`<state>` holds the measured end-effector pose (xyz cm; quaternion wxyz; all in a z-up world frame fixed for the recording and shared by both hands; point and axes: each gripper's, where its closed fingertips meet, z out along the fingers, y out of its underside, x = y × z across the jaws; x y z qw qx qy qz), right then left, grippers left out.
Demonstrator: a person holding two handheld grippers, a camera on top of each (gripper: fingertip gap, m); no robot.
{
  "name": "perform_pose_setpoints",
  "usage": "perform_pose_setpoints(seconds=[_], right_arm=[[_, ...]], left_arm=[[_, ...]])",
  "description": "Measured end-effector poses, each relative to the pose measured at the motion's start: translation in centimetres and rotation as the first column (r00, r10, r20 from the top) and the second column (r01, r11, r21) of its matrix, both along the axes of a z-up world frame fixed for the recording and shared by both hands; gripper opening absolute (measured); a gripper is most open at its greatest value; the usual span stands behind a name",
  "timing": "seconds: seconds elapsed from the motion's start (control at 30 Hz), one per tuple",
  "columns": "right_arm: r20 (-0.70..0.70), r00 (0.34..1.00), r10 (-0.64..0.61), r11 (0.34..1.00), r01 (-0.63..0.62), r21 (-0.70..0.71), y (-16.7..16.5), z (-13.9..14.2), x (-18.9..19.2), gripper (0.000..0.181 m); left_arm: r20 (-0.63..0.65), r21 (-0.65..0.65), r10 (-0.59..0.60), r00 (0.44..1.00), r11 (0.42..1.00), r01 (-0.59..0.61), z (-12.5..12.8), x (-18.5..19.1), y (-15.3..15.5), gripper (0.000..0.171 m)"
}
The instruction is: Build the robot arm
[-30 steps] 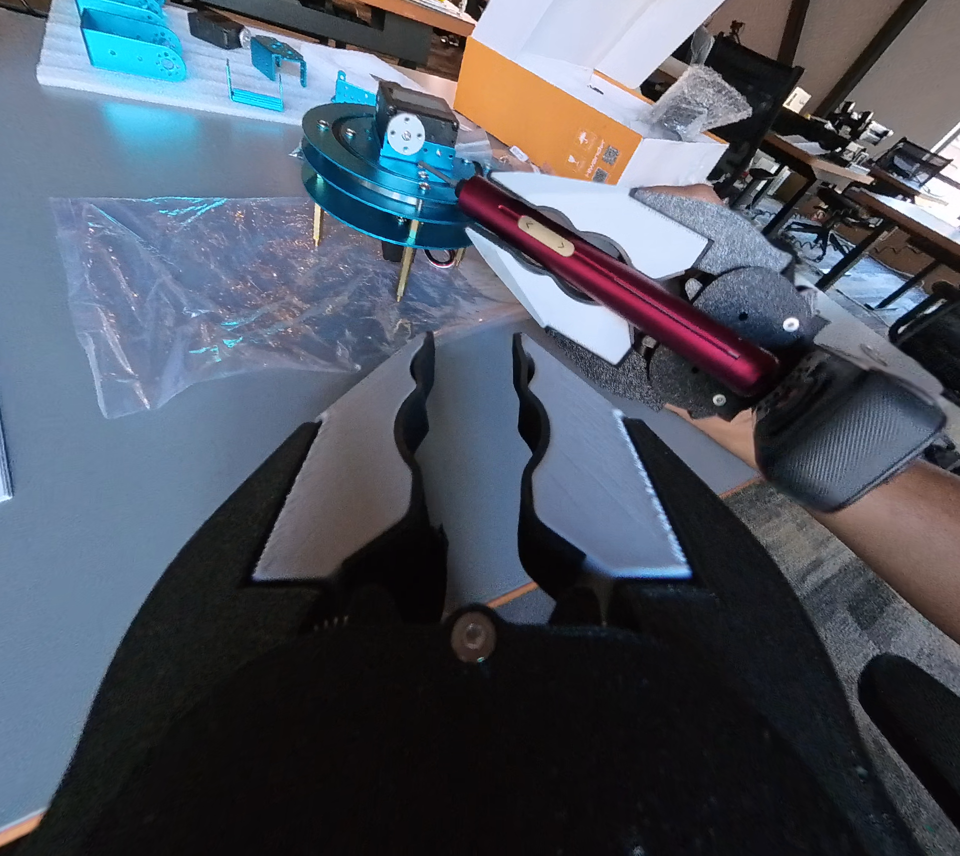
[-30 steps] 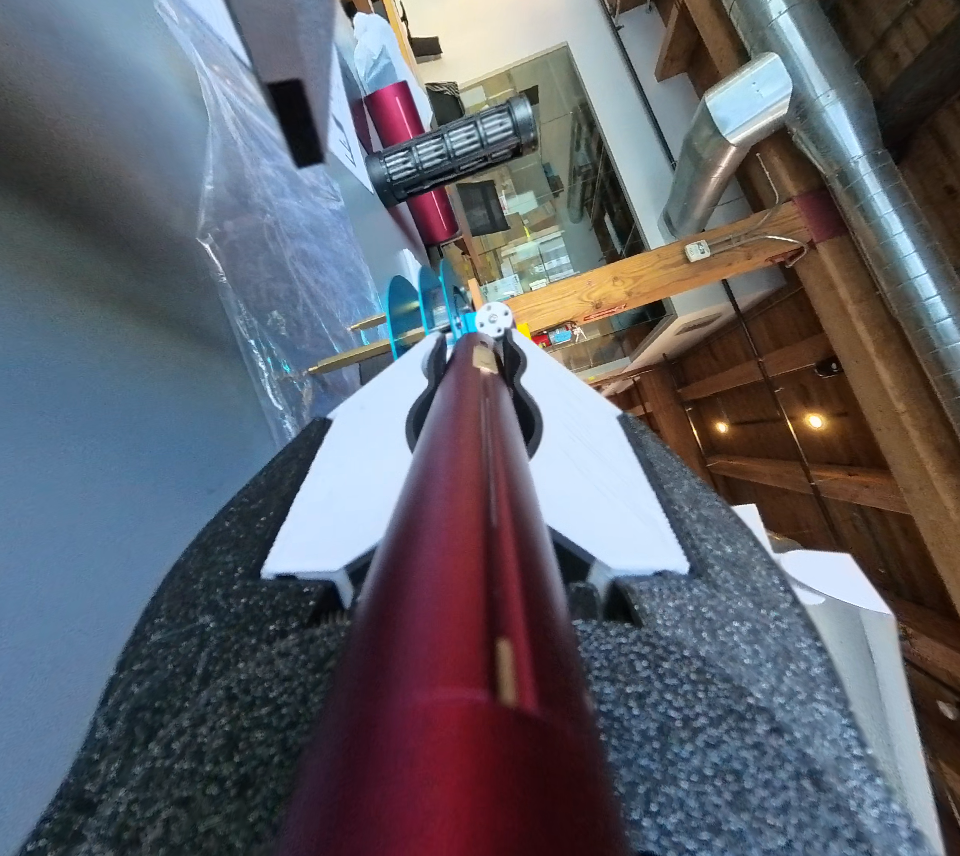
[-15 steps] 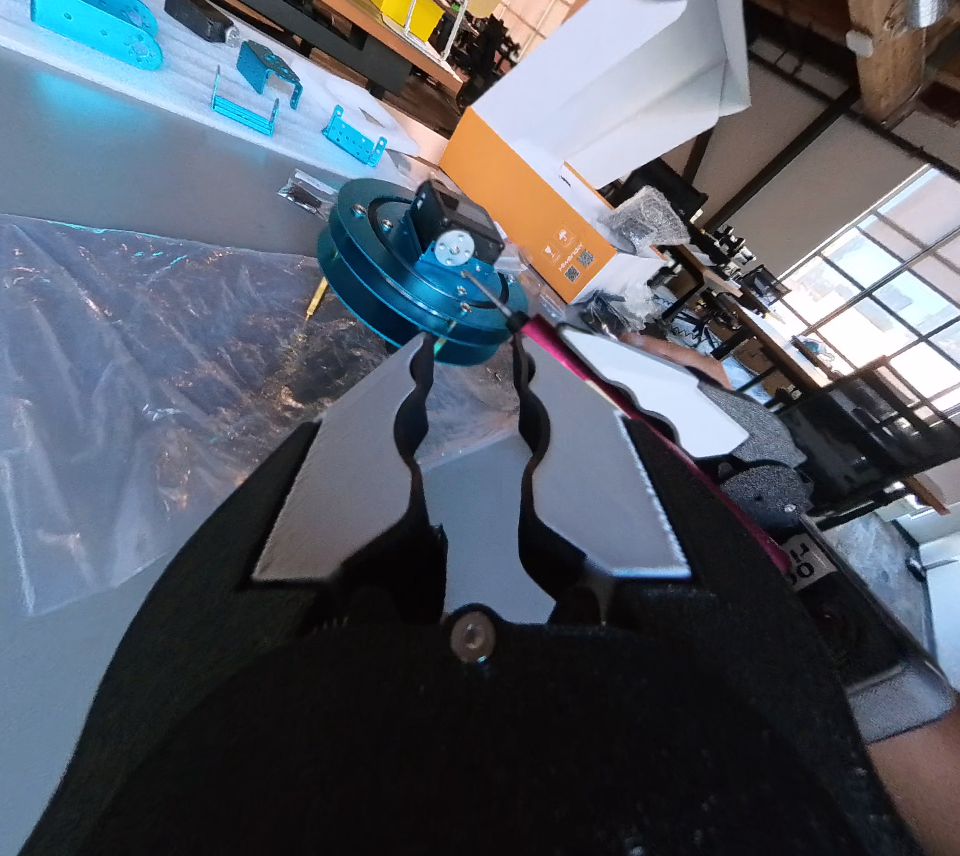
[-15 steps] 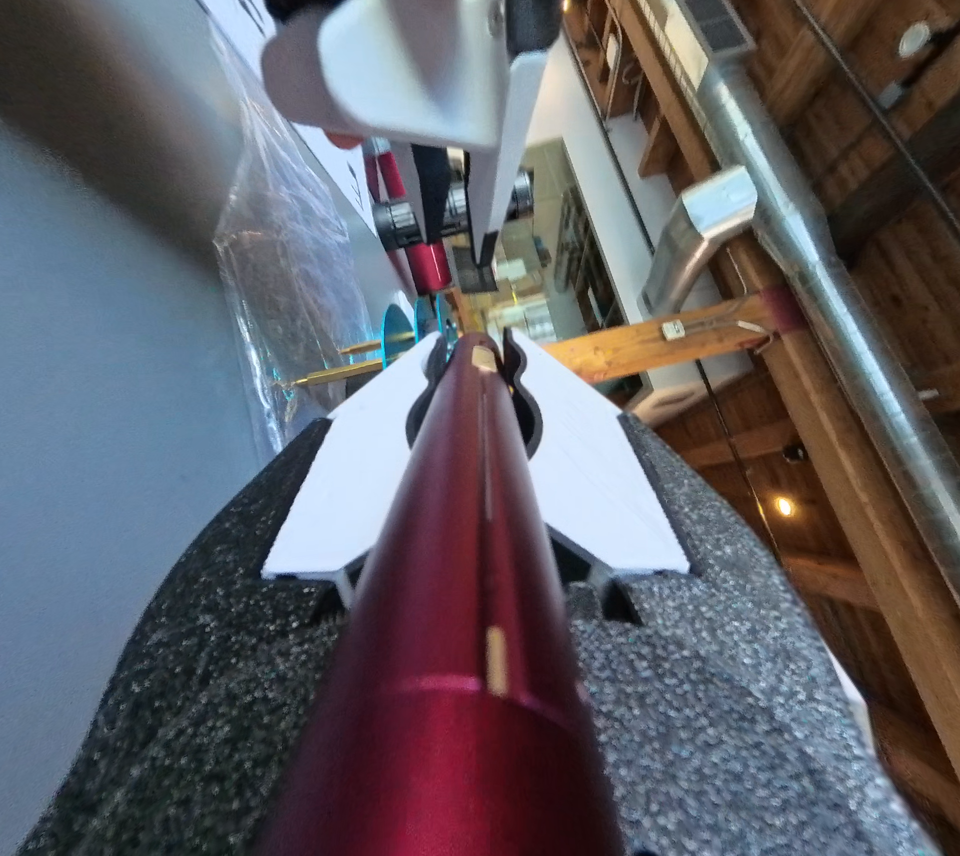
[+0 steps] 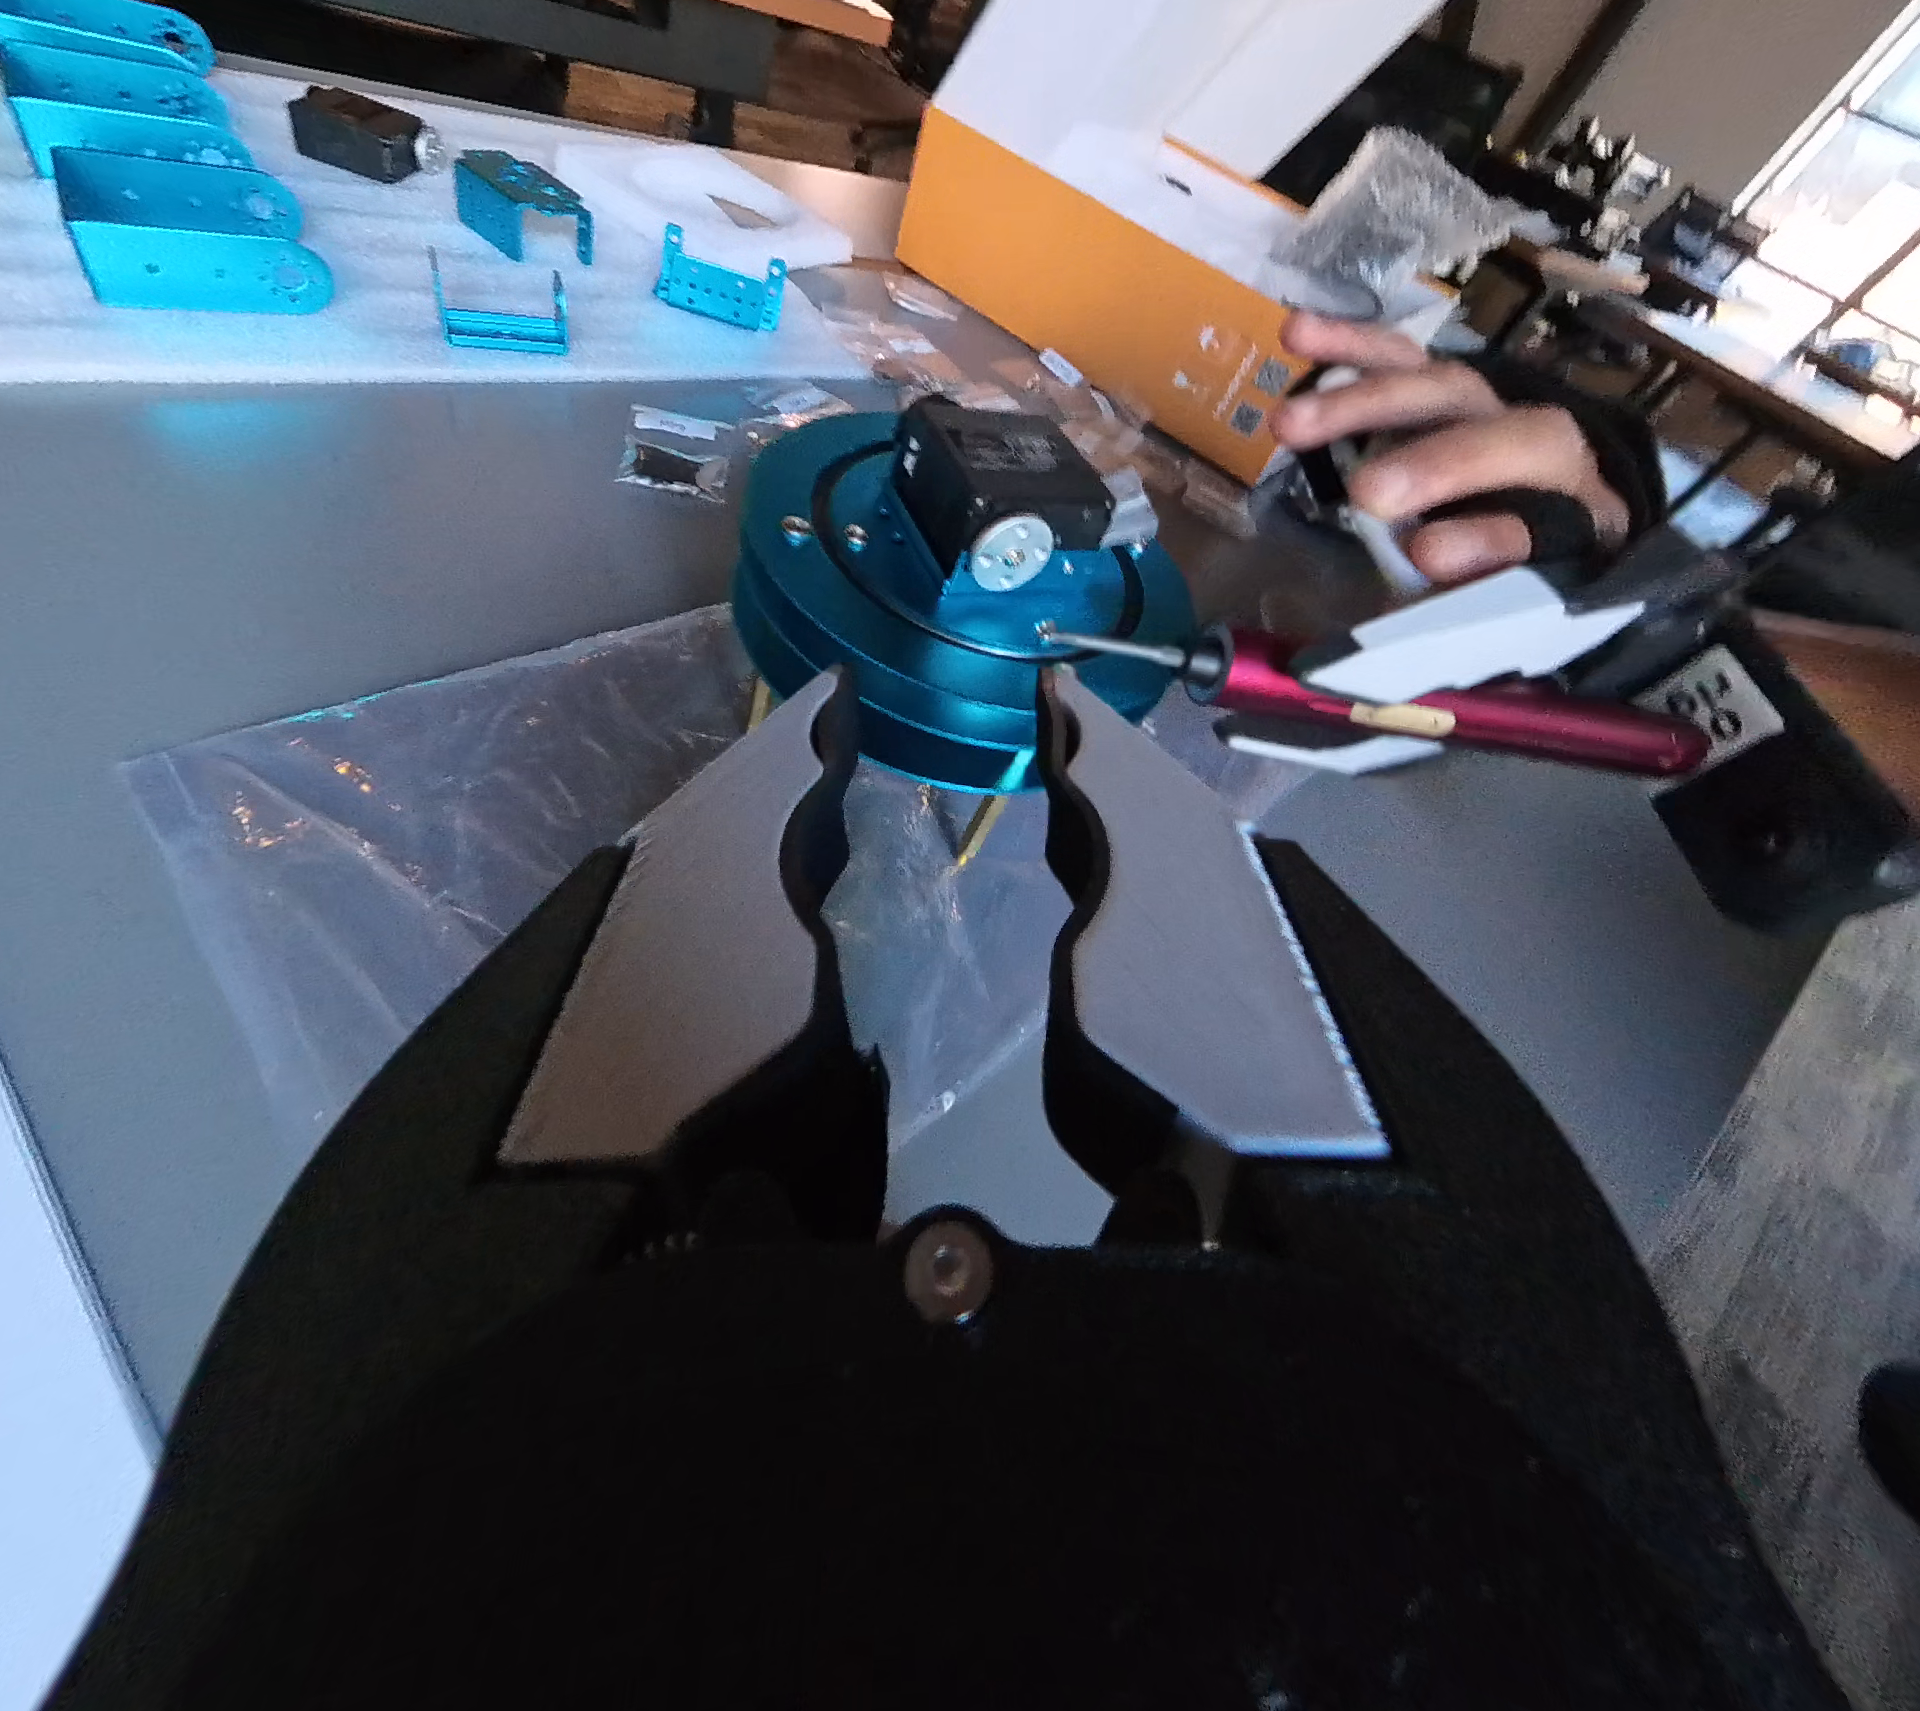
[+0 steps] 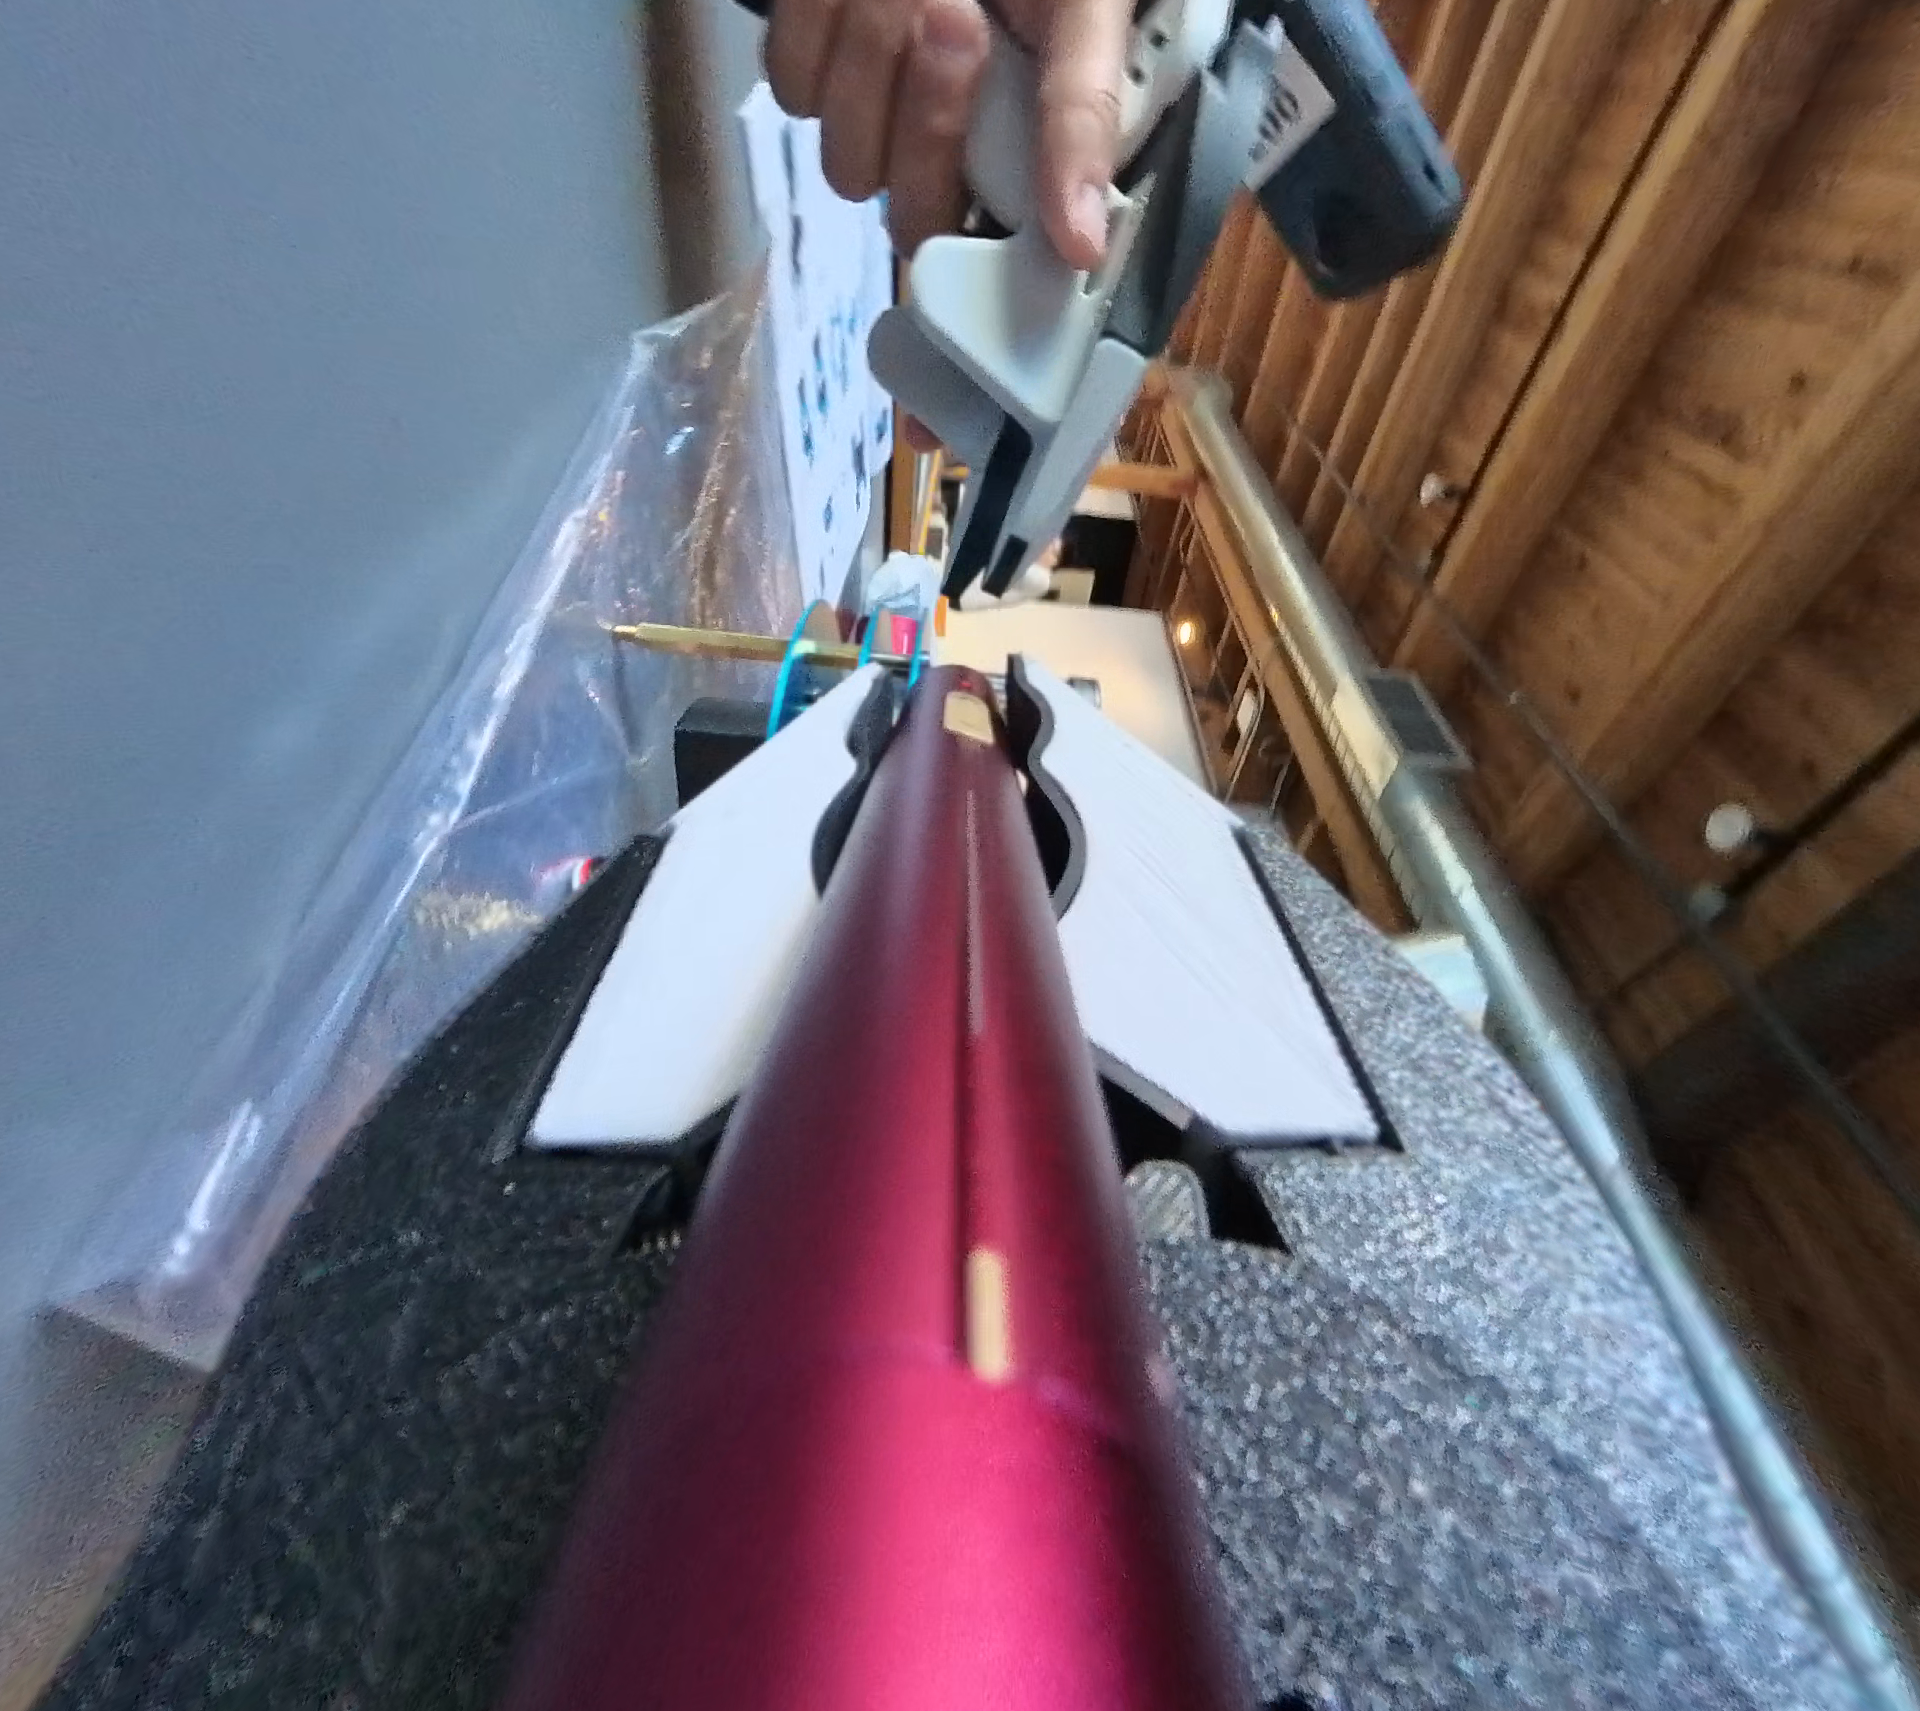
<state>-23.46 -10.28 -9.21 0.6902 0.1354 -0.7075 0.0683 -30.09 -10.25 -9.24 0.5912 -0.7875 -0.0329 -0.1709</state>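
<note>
A blue round base (image 5: 914,705) on brass standoffs carries a black servo (image 5: 997,487). It stands on the grey table (image 5: 364,518), partly over a clear plastic bag (image 5: 447,840). My left gripper (image 5: 940,690) is open and empty, with its tips just at the base's near rim. My right gripper (image 5: 1278,700) is shut on a red screwdriver (image 5: 1475,716). The screwdriver's thin bit touches a screw on the base's top plate. In the right wrist view, the screwdriver (image 6: 935,1194) runs between my right gripper's (image 6: 951,705) fingers toward the edge-on base (image 6: 800,659). The hand-held left gripper (image 6: 977,565) hovers beside the base.
Several blue metal brackets (image 5: 197,248) and a spare black servo (image 5: 353,129) lie on white foam at the back left. An open orange and white box (image 5: 1081,279) stands at the back right. Small parts bags (image 5: 675,456) lie behind the base. A printed sheet (image 6: 831,352) lies farther along the table. The gap from one gripper's tips to the other's is roughly 7 cm.
My left gripper has swung round and closed in on the base's near rim, still open. The right gripper has shifted, and the screwdriver bit now sits on a screw at the top plate's right edge.
</note>
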Motion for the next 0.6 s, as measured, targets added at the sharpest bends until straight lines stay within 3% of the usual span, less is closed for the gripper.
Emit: perform_pose_setpoints(seconds=[0.17, 0.27, 0.43, 0.5, 0.6], right_arm=[[-0.044, 0.997, 0.063, 0.995, -0.059, 0.079, 0.9, 0.6, -0.2, 0.021], [-0.058, 0.993, 0.102, 0.991, -0.096, 0.095, 1.1, 1.3, 0.4, 0.022], [-0.063, 0.992, 0.106, 0.985, -0.096, 0.142, 1.4, 1.9, 1.2, 0.023], [-0.007, 0.997, 0.077, 0.988, -0.075, 0.132, 1.4, 1.4, 1.1, 0.022], [-0.015, 0.998, 0.066, 0.998, -0.065, 0.009, 1.0, 2.4, 1.1, 0.022]], left_arm=[[-0.099, 0.021, -0.051, 0.994, 0.998, 0.053, -0.7, 1.8, -0.2, 0.030], [-0.110, 0.123, -0.073, 0.991, 0.989, 0.087, 0.8, 3.0, -0.8, 0.008], [-0.114, 0.168, -0.085, 0.990, 0.980, 0.103, 1.4, 4.1, -0.2, 0.000], [-0.135, 0.179, -0.059, 0.989, 0.980, 0.083, 1.5, 4.0, 0.3, 0.000], [-0.176, 0.174, -0.051, 0.983, 0.981, 0.082, 1.4, 4.4, 1.0, 0.000]])
